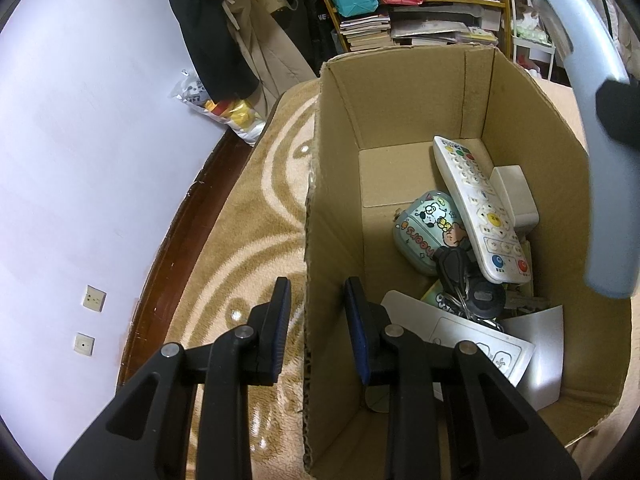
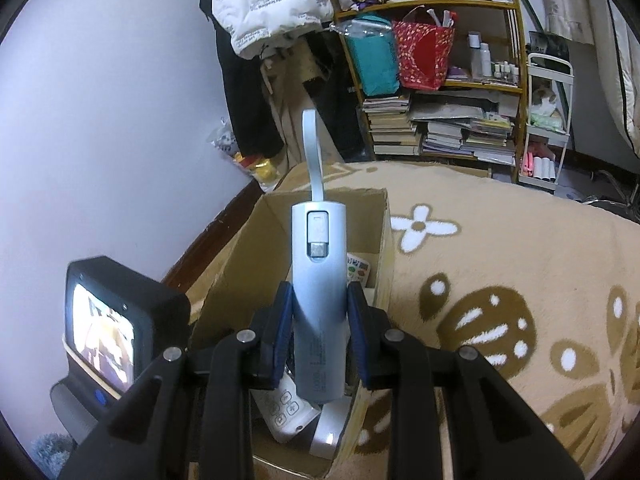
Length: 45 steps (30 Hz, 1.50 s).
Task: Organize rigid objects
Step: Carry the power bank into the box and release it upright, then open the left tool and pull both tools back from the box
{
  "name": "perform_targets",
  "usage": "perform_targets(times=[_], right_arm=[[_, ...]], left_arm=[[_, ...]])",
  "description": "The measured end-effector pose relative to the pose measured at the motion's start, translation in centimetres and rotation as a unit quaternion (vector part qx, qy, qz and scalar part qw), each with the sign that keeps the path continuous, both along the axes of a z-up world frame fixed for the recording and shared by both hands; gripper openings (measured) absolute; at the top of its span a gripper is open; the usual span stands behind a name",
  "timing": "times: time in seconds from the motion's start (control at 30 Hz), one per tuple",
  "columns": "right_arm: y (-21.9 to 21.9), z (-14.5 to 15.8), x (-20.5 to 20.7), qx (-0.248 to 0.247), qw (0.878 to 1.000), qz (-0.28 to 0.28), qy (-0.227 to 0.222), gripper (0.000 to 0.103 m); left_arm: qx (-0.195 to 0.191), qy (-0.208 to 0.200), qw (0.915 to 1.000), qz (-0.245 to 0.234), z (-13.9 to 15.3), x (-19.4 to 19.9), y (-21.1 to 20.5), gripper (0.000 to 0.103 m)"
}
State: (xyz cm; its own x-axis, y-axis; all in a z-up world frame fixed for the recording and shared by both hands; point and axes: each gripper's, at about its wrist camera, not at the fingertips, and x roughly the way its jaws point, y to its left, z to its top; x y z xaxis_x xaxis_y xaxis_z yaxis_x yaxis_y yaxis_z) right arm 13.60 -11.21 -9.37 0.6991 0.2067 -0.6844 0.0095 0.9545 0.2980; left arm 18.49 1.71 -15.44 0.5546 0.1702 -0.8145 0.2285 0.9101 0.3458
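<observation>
Sitting tight between the two blue pads of the right gripper (image 2: pixel 319 312), a long light-blue power bank (image 2: pixel 318 300) hangs above the open cardboard box (image 1: pixel 400 92). Down in the box lie a white remote (image 1: pixel 478 208), a cartoon case (image 1: pixel 426 232) and some keys (image 1: pixel 466 280). The left gripper (image 1: pixel 318 312) has its fingers apart with the box's near wall between them, though I cannot tell if they touch it.

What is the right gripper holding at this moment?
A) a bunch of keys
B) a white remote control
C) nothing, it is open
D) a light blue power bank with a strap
D: the right gripper is shut on the light blue power bank, held above the cardboard box.
</observation>
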Motion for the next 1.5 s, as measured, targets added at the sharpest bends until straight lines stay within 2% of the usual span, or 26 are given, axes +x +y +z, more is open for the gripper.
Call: perform_targets(times=[0.27, 0.77, 0.87, 0.93, 1.0, 1.13, 1.2, 1.43, 1.5], right_arm=[[0.4, -2.4, 0.5, 0.001, 0.999, 0.003, 0.032, 0.028], [-0.3, -2.5, 0.7, 0.015, 0.999, -0.013, 0.033, 0.029], [-0.1, -2.1, 0.5, 0.005, 1.000, -0.010, 0.025, 0.029], [-0.2, -1.9, 0.3, 0.003, 1.000, -0.009, 0.020, 0.033], [-0.3, -1.7, 0.1, 0.005, 1.000, -0.014, 0.018, 0.044], [-0.8, -1.7, -0.4, 0.013, 1.000, -0.018, 0.016, 0.048], [-1.0, -1.6, -0.7, 0.015, 0.999, -0.026, 0.015, 0.057], [-2.3, -1.1, -1.8, 0.014, 0.998, -0.058, 0.019, 0.068], [-2.4, -0.7, -2.3, 0.008, 0.998, -0.063, 0.018, 0.073]], left_arm=[[-0.005, 0.002, 1.0000, -0.001, 0.1, 0.1, 0.3, 0.027], [-0.007, 0.003, 1.0000, -0.002, 0.1, 0.2, 0.5, 0.027], [-0.011, 0.002, 0.9999, -0.004, 0.1, 0.1, 0.5, 0.027], [-0.010, 0.002, 0.9999, -0.003, 0.1, 0.1, 0.5, 0.027], [-0.008, 0.002, 0.9999, -0.007, 0.1, 0.1, 0.5, 0.027], [-0.014, 0.001, 0.9999, -0.009, 0.2, -0.1, 0.7, 0.027], [-0.015, 0.001, 0.9999, -0.007, 0.3, -0.2, 0.9, 0.027], [-0.037, -0.012, 0.9991, -0.013, 1.5, -0.8, 1.2, 0.027], [-0.043, -0.017, 0.9988, -0.014, 1.9, -1.1, 1.4, 0.032]])
